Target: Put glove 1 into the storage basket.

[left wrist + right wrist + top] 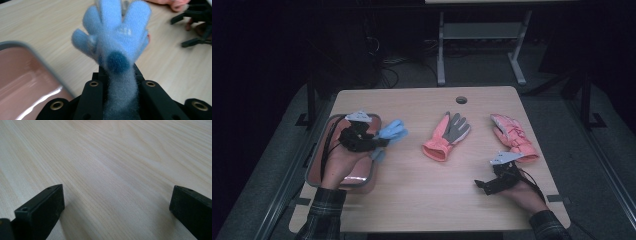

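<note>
Now left gripper fingers clamp blue glove; right gripper fingers wide apart.

- In front of my right gripper the counter is bare wood; its jaws stand wide apart with nothing between them, and I can slide it toward the middle freely.
- The near half of the counter, between my two hands, is free for passing.
- The orange-and-grey glove lies in the middle of the counter and blocks the straight way across.
- The pink glove lies just behind my right gripper, so there is little room there.
- At the left edge the tray sits under my left hand; its raised rim is in the way for low moves.
- The blue glove in my left gripper hangs beyond the tray, near the orange-and-grey glove but apart.
</note>
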A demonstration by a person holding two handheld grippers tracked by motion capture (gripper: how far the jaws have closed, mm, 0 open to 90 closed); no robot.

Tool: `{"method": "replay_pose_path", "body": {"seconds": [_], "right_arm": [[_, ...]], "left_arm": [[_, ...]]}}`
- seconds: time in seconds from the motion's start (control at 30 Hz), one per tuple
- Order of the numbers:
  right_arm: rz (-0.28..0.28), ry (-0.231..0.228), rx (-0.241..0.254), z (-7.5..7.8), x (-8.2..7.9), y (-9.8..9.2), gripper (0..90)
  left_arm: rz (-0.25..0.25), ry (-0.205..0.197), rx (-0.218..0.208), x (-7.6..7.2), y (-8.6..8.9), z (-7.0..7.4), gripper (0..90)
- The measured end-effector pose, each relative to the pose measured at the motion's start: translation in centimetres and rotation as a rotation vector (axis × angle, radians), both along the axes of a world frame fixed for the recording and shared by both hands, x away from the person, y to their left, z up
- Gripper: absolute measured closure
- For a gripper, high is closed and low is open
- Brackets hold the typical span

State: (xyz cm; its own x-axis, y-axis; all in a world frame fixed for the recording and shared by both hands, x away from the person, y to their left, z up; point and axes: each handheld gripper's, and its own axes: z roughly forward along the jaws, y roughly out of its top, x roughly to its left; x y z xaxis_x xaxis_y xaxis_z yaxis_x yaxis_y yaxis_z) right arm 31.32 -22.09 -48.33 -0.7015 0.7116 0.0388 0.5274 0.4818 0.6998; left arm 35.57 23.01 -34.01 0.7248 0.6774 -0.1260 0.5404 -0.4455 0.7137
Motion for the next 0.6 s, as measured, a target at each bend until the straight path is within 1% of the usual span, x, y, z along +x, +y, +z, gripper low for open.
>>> {"method": "replay_pose_path", "body": {"seconds": [0.17, 0.33, 0.37, 0.4, 0.47, 0.53, 0.6], "right_arm": [[0.002, -0.001, -0.001, 0.0, 0.0, 0.0, 0.0], [0.006, -0.002, -0.001, 0.0, 0.0, 0.0, 0.0], [0.007, -0.001, -0.001, 0.0, 0.0, 0.0, 0.0], [0.008, -0.001, -0.001, 0.0, 0.1, 0.0, 0.0], [0.006, -0.001, -0.001, 0.0, 0.1, 0.0, 0.0], [0.005, 0.000, -0.001, 0.0, 0.1, 0.1, 0.0], [0.008, 0.000, -0.002, 0.0, 0.1, 0.1, 0.0]], "left_arm": [[0.080, -0.002, 0.023, 0.5, 2.1, -0.3, 78.2], [0.145, 0.006, 0.039, 0.9, 4.1, -1.0, 78.2], [0.153, 0.006, 0.045, 1.0, 4.5, -1.1, 78.2], [0.172, 0.006, 0.060, 1.1, 4.9, -1.3, 78.2], [0.204, 0.013, 0.066, 1.2, 5.5, -1.7, 78.2], [0.225, 0.023, 0.078, 1.4, 6.1, -2.1, 78.2], [0.257, 0.040, 0.084, 1.6, 6.9, -2.8, 78.3]]}}
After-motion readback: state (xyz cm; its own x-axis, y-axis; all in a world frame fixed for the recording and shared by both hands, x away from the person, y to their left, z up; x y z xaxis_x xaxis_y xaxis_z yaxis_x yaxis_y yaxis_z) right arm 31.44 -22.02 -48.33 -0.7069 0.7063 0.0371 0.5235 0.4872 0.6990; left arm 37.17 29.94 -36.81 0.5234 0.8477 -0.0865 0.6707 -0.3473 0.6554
